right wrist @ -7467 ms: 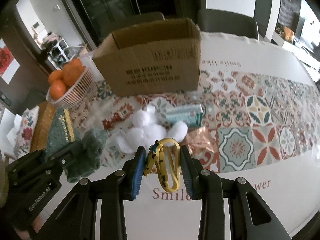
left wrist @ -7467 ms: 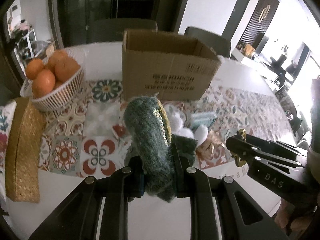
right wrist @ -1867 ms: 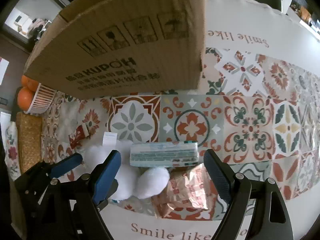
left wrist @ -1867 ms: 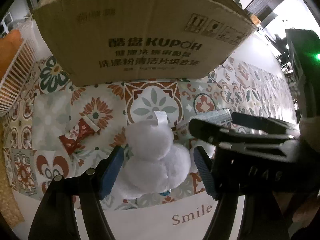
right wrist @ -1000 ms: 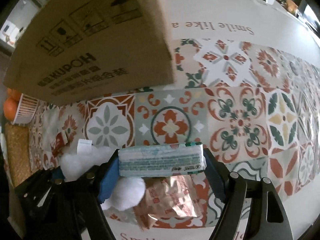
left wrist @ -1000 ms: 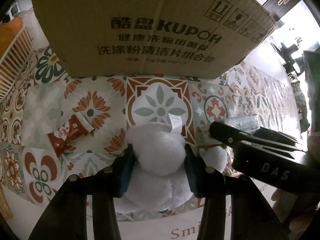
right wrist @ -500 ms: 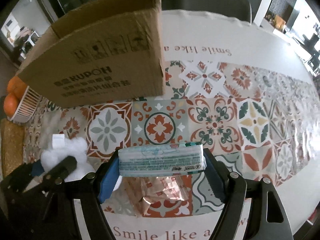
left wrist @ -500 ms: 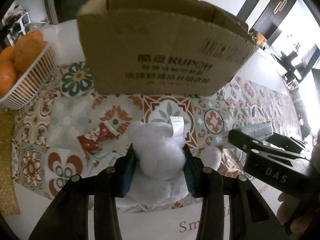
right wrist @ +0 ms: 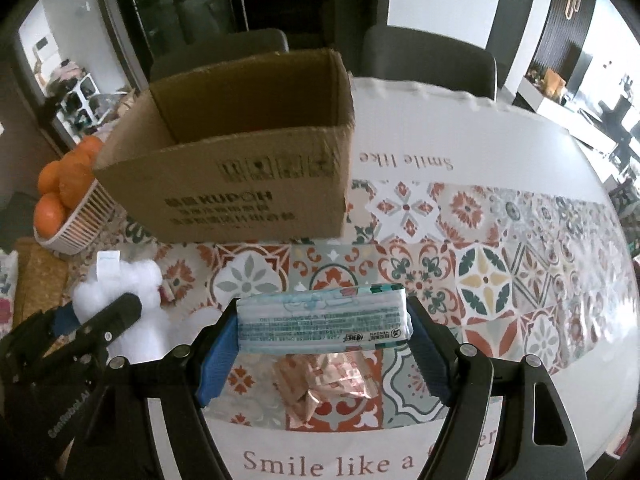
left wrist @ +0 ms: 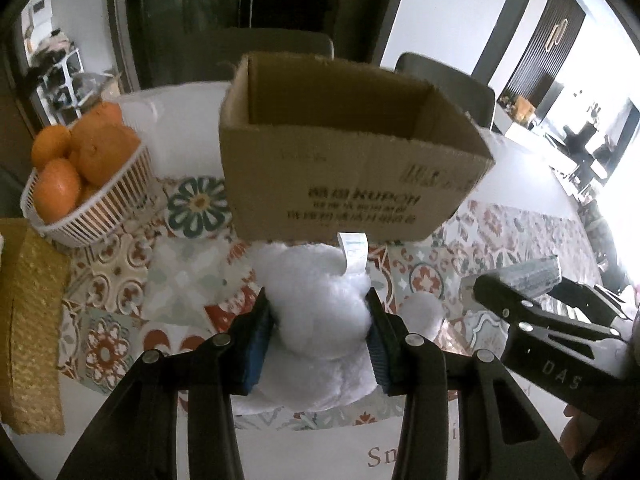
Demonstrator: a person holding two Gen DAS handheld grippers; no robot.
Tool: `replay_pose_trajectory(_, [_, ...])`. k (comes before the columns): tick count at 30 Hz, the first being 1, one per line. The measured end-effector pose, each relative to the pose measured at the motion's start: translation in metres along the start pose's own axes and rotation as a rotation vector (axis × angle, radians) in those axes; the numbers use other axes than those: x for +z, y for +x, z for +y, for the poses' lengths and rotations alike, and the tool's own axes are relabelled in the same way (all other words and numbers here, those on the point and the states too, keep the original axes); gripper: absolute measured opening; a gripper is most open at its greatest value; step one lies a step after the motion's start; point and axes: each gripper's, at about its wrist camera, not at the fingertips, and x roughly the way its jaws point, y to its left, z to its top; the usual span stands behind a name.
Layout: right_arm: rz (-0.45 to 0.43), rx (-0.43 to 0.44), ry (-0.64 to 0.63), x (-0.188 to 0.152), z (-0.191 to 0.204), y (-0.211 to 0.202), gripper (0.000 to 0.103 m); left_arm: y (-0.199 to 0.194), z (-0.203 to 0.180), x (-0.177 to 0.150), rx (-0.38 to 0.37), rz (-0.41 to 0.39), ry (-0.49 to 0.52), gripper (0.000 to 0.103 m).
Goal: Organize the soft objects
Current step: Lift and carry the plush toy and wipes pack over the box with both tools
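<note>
— How do our items sit?
— The tissue pack point(right wrist: 323, 322) lies crosswise at frame centre, clamped end to end in our right gripper point(right wrist: 322, 354), jaws wide.
— And the left gripper point(left wrist: 318, 338)?
— Pinched narrower on the plush point(left wrist: 320, 312), lower centre, below the box point(left wrist: 344, 184).

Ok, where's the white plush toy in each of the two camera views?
Left wrist: the white plush toy sits bottom centre, squeezed between the left gripper fingers.
Right wrist: the toy is at the left edge, partly behind the left gripper.
Shared landmark: the cardboard box, just beyond the toy in both views.
</note>
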Motion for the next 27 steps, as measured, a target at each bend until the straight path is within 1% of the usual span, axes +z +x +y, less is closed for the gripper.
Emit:
replay_pose_trajectory(9, [-0.077, 0.033, 0.002, 0.012, 0.006, -0.028, 0.078, -0.033, 0.001, 0.016, -0.007, -0.092, 0.006, 0.043])
replay_pose_trajectory(19, [-0.166, 0.059, -0.012, 0.031, 0.015, -0.061, 0.078, -0.065, -0.001, 0.042, -0.005, -0.182, 0.034, 0.043])
replay_pose_trajectory(22, [-0.19, 0.059, -0.017, 0.038, 0.018, -0.069, 0.078, -0.071, -0.002, 0.051, 0.009, -0.205, 0.041, 0.043])
replay_pose_trajectory(27, [-0.222, 0.072, -0.014, 0.052, 0.018, -0.077, 0.078, -0.082, -0.004, 0.065, -0.001, -0.235, 0.052, 0.043])
